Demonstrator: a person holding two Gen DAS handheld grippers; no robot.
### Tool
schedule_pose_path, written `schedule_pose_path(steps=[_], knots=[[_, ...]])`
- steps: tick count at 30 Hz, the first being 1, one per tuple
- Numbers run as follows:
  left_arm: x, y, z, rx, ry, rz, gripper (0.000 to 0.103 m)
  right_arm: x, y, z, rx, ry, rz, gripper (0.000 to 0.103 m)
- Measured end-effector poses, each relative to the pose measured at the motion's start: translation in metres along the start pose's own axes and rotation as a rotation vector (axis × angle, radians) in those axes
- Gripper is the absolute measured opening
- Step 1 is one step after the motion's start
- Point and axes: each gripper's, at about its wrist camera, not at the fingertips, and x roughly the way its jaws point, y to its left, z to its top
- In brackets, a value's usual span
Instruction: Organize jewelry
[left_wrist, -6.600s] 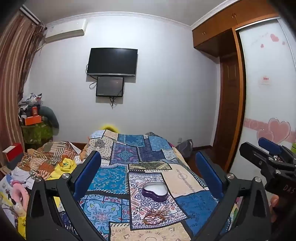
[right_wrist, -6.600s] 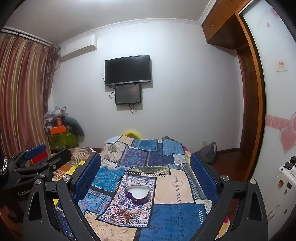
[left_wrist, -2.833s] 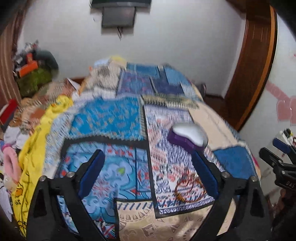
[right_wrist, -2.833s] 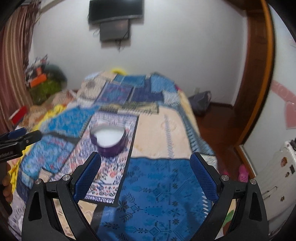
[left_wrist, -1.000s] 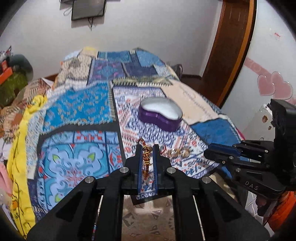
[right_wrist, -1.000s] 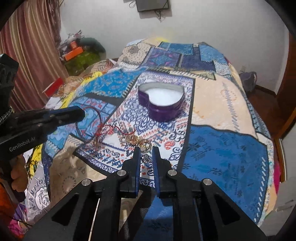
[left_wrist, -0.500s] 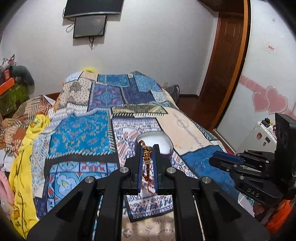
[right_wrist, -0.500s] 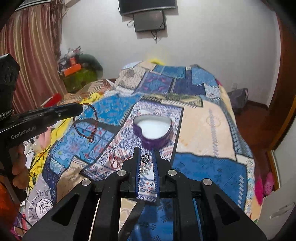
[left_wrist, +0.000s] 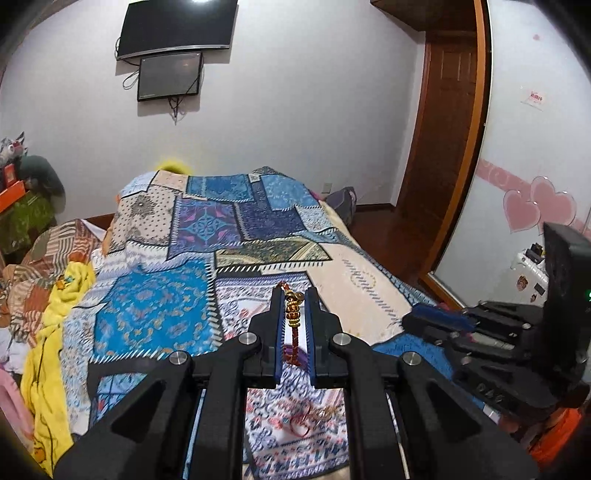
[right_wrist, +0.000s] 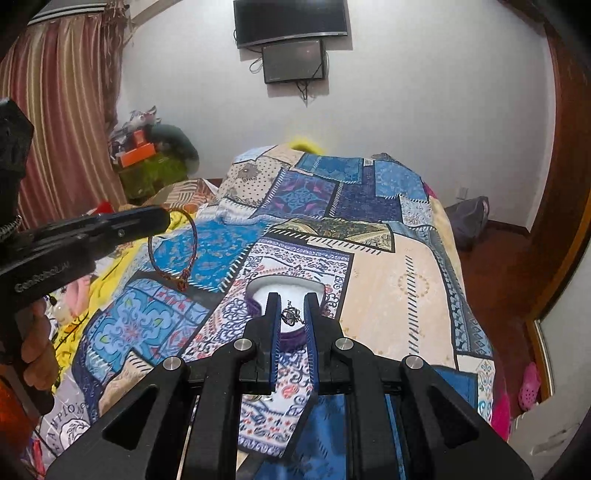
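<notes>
My left gripper (left_wrist: 294, 295) is shut on a red cord bracelet (left_wrist: 291, 332) with gold beads and holds it above the bed. In the right wrist view the left gripper (right_wrist: 162, 218) shows at the left with the bracelet (right_wrist: 171, 254) hanging as a loop. My right gripper (right_wrist: 291, 301) is shut on a small silver pendant (right_wrist: 290, 315), just above the purple heart-shaped box (right_wrist: 286, 291) with a white lining. In the left wrist view the box (left_wrist: 301, 356) is mostly hidden behind my fingers. The right gripper (left_wrist: 436, 319) shows there at the right.
The bed carries a blue patchwork quilt (right_wrist: 369, 258). More jewelry (left_wrist: 314, 415) lies on the quilt near its front edge. Clothes and a yellow blanket (left_wrist: 55, 314) are piled at the left. A wooden door (left_wrist: 443, 147) and a wardrobe with heart stickers (left_wrist: 535, 206) stand at the right.
Both grippers have closed on jewelry picked off the quilt and lifted it. Over the last half second both rose a little, and the right moved over the heart box.
</notes>
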Motion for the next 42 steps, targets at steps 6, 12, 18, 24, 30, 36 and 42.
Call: schedule_pose_path(steps=[6, 12, 18, 24, 30, 36, 42], knots=[[0.025, -0.003, 0.01, 0.011, -0.002, -0.019, 0.009, 0.02, -0.008, 0.004, -0.001, 0.02, -0.001, 0.011], [0.058, 0.001, 0.011, 0.035, 0.044, -0.041, 0.009, 0.041, -0.009, 0.012, 0.003, 0.028, 0.025, 0.011], [0.086, 0.006, 0.007, 0.038, 0.101, -0.078, 0.009, 0.062, -0.01, 0.015, -0.02, 0.062, 0.048, 0.011], [0.11, 0.008, -0.001, 0.036, 0.153, -0.099, 0.009, 0.084, -0.009, 0.009, -0.04, 0.129, 0.077, 0.011], [0.131, 0.017, -0.015, 0.009, 0.228, -0.114, 0.009, 0.103, -0.007, 0.001, -0.045, 0.209, 0.11, 0.011], [0.141, 0.025, -0.023, -0.018, 0.286, -0.131, 0.009, 0.111, -0.011, -0.001, -0.027, 0.251, 0.124, 0.011], [0.138, 0.024, -0.026, -0.002, 0.297, -0.121, 0.009, 0.117, -0.01, -0.003, -0.036, 0.288, 0.116, 0.011]])
